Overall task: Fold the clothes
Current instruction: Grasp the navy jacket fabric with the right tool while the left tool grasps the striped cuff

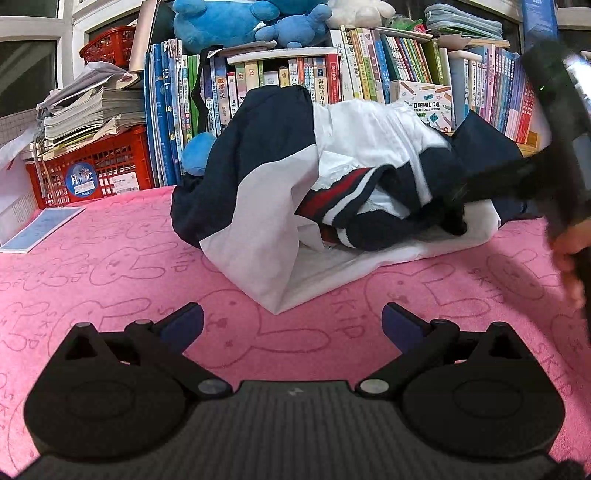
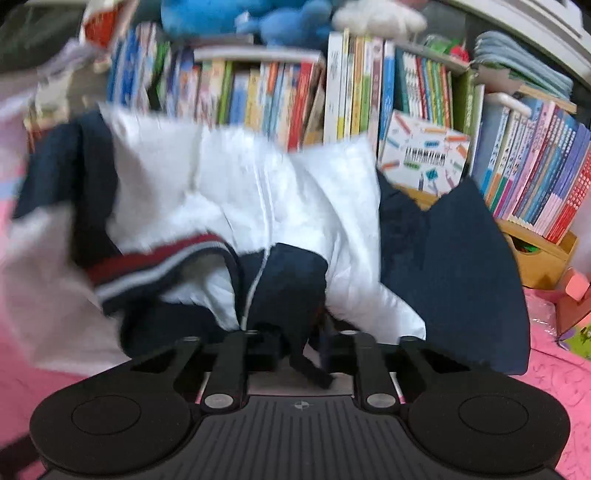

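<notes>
A navy and white jacket (image 1: 332, 177) with a red-striped collar lies crumpled on the pink bedsheet (image 1: 129, 258). My left gripper (image 1: 291, 325) hovers open just in front of the jacket's white corner, nothing between its blue pads. In the left wrist view my right gripper (image 1: 456, 218) reaches in from the right, blurred, its tips in the dark fabric. In the right wrist view the jacket (image 2: 258, 192) fills the frame and my right gripper (image 2: 301, 343) is shut on a navy fold of it by the zipper.
A bookshelf (image 1: 369, 66) packed with books stands right behind the jacket, with blue plush toys (image 1: 236, 22) on top. A red crate (image 1: 92, 166) under paper stacks sits at left, a booklet (image 1: 40, 229) on the sheet beside it. A person's hand (image 1: 572, 266) holds the right gripper.
</notes>
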`<state>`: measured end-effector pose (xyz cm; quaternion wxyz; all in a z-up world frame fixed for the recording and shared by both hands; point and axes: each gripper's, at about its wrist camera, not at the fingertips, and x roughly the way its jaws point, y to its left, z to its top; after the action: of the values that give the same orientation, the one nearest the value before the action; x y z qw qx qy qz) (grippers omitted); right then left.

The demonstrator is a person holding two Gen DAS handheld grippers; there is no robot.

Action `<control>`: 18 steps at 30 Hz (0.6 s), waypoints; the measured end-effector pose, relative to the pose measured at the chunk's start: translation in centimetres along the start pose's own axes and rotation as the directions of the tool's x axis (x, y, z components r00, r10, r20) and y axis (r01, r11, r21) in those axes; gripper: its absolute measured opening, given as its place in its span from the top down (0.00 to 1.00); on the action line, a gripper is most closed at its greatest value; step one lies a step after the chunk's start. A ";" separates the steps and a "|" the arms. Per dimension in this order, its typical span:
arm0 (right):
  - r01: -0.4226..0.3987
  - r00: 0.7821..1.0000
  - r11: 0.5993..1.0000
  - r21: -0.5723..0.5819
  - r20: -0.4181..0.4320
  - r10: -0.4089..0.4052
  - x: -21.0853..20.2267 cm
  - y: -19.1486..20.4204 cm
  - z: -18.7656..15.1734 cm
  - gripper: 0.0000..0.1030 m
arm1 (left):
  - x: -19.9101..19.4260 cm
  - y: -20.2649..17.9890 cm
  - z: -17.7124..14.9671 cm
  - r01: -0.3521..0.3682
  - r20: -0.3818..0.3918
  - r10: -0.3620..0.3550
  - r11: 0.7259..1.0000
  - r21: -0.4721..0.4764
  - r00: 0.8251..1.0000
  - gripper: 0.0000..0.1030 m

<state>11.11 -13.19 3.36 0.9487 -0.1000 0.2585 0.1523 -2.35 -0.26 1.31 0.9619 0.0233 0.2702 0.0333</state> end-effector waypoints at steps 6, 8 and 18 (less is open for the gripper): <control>-0.113 0.988 0.986 0.121 0.115 0.100 -6.8 -1.8 0.2 0.93 | -0.3 0.1 0.1 0.001 0.019 -0.001 1.000 -0.002 1.000 0.00; -0.134 0.982 0.983 0.124 0.148 0.116 -9.1 -2.4 0.2 0.93 | -0.4 -0.2 0.1 0.002 0.028 -0.002 1.000 0.016 1.000 0.00; -0.312 0.945 0.914 0.258 0.178 0.272 -13.2 -4.7 -1.0 0.93 | 0.1 -3.4 2.5 -0.013 0.121 -0.008 0.985 0.170 0.993 0.00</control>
<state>1.46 -21.02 9.87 0.9352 0.0874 0.2232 0.2607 -0.80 -3.67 3.23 0.9710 0.1080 0.2132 0.0099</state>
